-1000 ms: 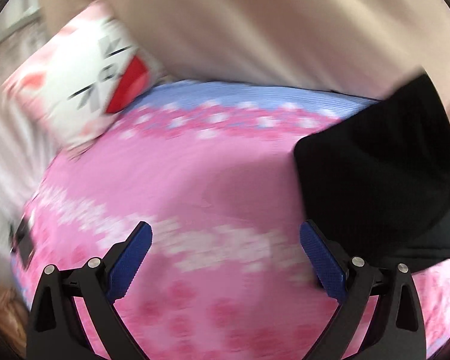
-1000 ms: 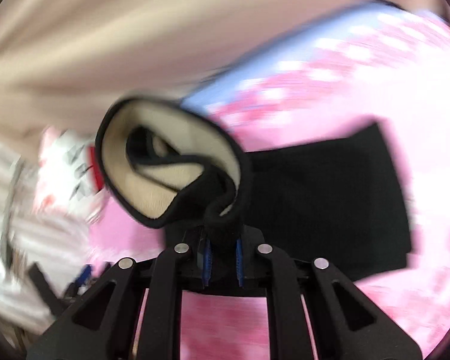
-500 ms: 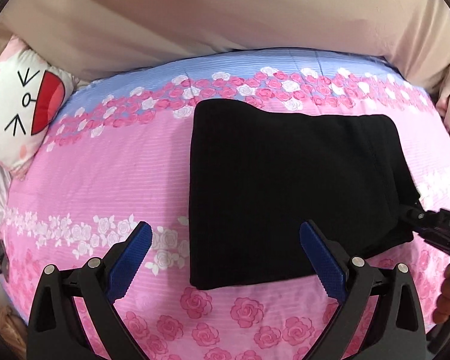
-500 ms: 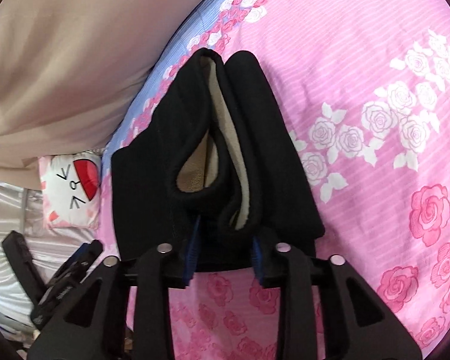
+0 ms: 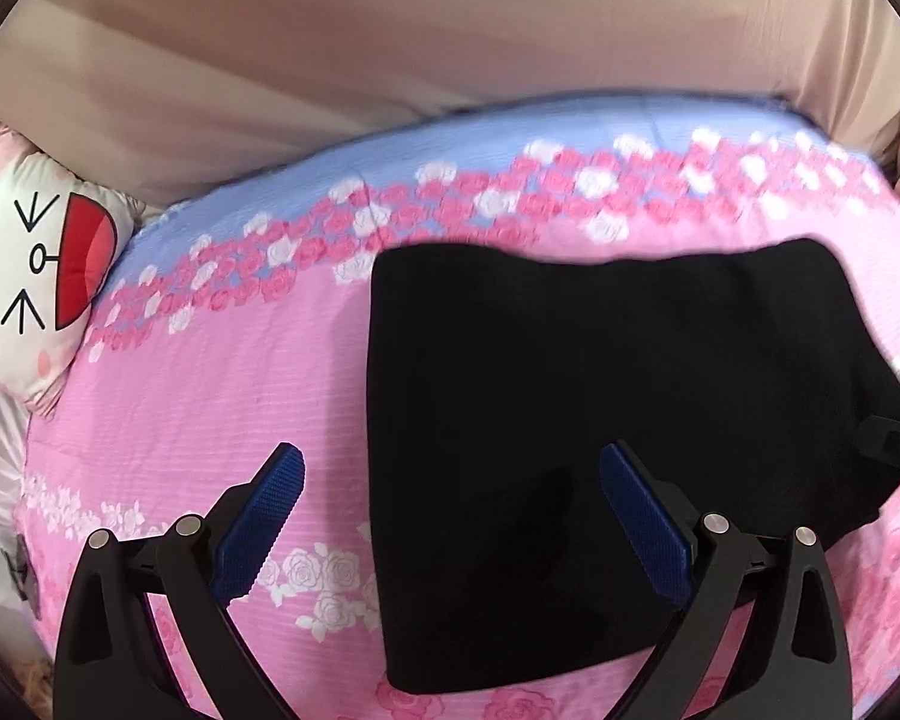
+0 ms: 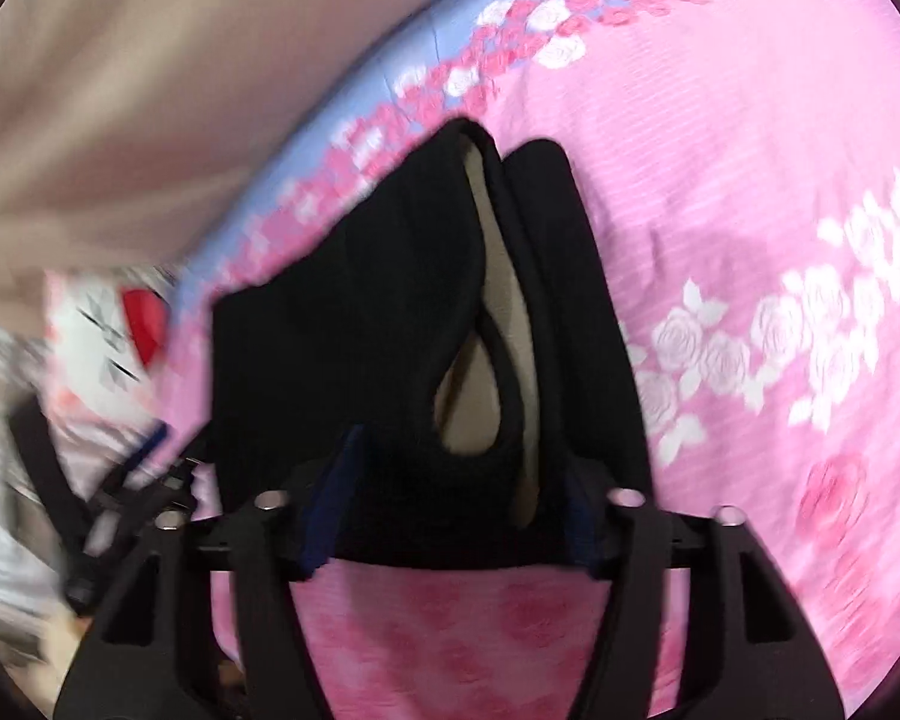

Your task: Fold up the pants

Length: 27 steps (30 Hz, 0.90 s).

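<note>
1. Pants (image 5: 618, 420) now lie folded flat on the bedspread (image 5: 210, 396), 3 o'clock of your left gripper (image 5: 450, 516), jaws wide, empty.
2. Your right gripper (image 6: 450, 504) just eased open; waistband between the pads, grip released. Fold looks done.

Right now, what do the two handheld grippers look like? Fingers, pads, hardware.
The left gripper and right gripper match: black angular plastic finger frames with triangular cutouts, silver round pivot bolts, and blue textured pads on the inner finger faces. No cables, markings or sleeves are visible.
</note>
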Tool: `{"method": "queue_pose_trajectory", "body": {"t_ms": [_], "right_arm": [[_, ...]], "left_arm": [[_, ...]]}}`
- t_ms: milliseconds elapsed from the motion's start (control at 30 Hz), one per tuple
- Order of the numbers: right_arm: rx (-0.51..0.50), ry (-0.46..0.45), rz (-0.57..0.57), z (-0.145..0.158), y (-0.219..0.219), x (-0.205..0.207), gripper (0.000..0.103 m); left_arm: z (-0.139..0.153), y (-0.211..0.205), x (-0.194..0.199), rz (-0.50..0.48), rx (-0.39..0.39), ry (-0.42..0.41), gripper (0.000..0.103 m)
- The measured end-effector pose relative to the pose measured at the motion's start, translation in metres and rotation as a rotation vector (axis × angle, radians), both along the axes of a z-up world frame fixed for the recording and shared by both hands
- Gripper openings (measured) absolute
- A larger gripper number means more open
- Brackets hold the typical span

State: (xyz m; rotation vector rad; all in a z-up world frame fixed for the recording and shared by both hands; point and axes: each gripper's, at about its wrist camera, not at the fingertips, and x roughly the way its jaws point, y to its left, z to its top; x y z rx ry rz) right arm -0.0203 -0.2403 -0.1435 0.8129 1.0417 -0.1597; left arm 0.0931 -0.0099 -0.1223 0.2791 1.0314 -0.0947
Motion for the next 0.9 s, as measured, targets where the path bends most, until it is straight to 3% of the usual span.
{"method": "queue_pose_trajectory", "body": {"t_ms": [33, 67, 200, 267, 367, 433, 500, 533, 567, 733, 900], "right_arm": [[-0.029, 0.037, -0.004, -0.001, 0.000, 0.005, 0.022], [-0.034, 0.047, -0.002, 0.003, 0.002, 0.010, 0.018], [-0.134, 0.045, 0.098, 0.030, 0.025, 0.034, 0.017], [-0.077, -0.041, 0.100, 0.056, 0.033, 0.038, 0.017], [-0.031, -0.126, 0.068, 0.078, 0.023, 0.025, 0.017], [-0.064, -0.059, 0.070, 0.056, 0.012, 0.016, 0.017], [-0.049, 0.104, 0.079, -0.001, 0.001, 0.009, 0.017], [-0.026, 0.087, 0.067, -0.009, -0.001, 0.003, 0.018], [-0.005, 0.038, 0.048, -0.008, -0.003, -0.001, 0.019], [-0.103, 0.062, 0.104, 0.002, 0.009, 0.008, 0.024], [-0.050, 0.029, 0.059, 0.008, -0.004, -0.015, 0.029]], "left_arm": [[-0.002, 0.002, 0.002, 0.007, 0.003, 0.004, 0.098], [-0.002, 0.004, 0.002, 0.013, -0.002, 0.003, 0.098], [-0.005, 0.014, 0.006, 0.019, -0.005, 0.007, 0.098], [-0.010, 0.018, 0.010, 0.029, 0.021, 0.023, 0.098], [-0.005, 0.031, 0.010, 0.065, -0.012, 0.022, 0.098], [-0.005, 0.036, 0.011, 0.078, -0.028, 0.036, 0.098], [-0.009, 0.036, 0.012, 0.081, -0.022, 0.051, 0.098], [-0.010, 0.036, 0.012, 0.081, -0.018, 0.057, 0.098], [-0.011, 0.034, 0.012, 0.084, -0.007, 0.061, 0.098], [-0.015, 0.027, 0.012, 0.073, 0.023, 0.072, 0.098], [-0.020, 0.023, 0.015, 0.068, 0.059, 0.082, 0.098]]}}
